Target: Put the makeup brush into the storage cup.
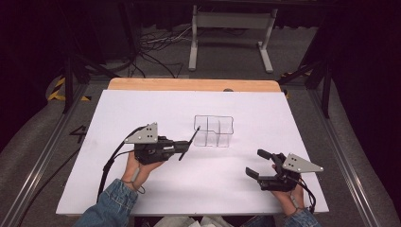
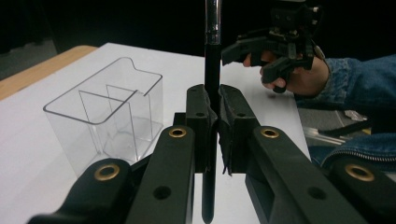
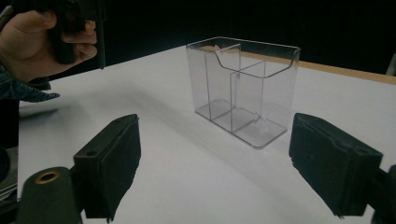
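Left gripper (image 1: 185, 146) clamped on slim black pen (image 1: 190, 141), tip at 9 o'clock edge of clear plastic three-compartment organiser (image 1: 215, 130) mid-table; right gripper (image 1: 259, 163) jaws wide, idle at 4 o'clock; judged step: insertion pending; next: lift, upend pen over compartment.

The clear organizer (image 1: 213, 131) stands mid-table (image 1: 142, 109), the left tool (image 1: 185, 145) just left of it, the right tool (image 1: 258, 163) nearer, to the right.

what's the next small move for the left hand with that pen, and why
Probably carry the black pen a little forward until it is above a compartment of the clear organizer, then lower it in. The left hand-held gripper is shut on the pen, whose tip sits at the organizer's near rim, not yet inside. The right hand-held gripper is open.
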Demonstrator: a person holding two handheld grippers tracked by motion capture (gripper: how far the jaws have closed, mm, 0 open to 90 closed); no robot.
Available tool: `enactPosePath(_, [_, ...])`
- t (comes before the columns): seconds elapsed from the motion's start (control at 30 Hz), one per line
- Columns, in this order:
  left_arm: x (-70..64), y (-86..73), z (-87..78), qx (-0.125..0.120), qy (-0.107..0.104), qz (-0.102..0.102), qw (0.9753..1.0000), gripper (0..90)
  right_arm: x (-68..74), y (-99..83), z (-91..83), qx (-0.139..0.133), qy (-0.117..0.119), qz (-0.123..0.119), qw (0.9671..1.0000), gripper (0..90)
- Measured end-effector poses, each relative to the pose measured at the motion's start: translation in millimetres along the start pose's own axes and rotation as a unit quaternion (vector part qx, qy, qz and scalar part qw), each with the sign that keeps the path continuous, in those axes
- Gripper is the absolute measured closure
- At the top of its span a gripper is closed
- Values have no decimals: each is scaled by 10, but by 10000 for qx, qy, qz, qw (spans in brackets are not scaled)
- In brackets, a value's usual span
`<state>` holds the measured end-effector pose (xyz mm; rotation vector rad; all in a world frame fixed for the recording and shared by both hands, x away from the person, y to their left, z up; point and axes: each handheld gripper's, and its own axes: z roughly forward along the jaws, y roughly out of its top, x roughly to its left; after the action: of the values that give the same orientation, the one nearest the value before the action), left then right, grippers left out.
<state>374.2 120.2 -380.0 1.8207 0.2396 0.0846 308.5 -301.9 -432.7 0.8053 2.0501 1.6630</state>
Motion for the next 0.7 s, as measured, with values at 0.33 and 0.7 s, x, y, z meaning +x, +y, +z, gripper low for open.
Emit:
enactPosePath(0.33, [-1, 25, 104, -507, 139, -9, 9986, 834, 128, 107, 124, -41, 258, -137, 9996, 202])
enactPosePath(0.7, [51, 77, 219, -926, 374, -155, 9949, 834, 77, 32, 127, 13, 70, -61, 10000, 180])
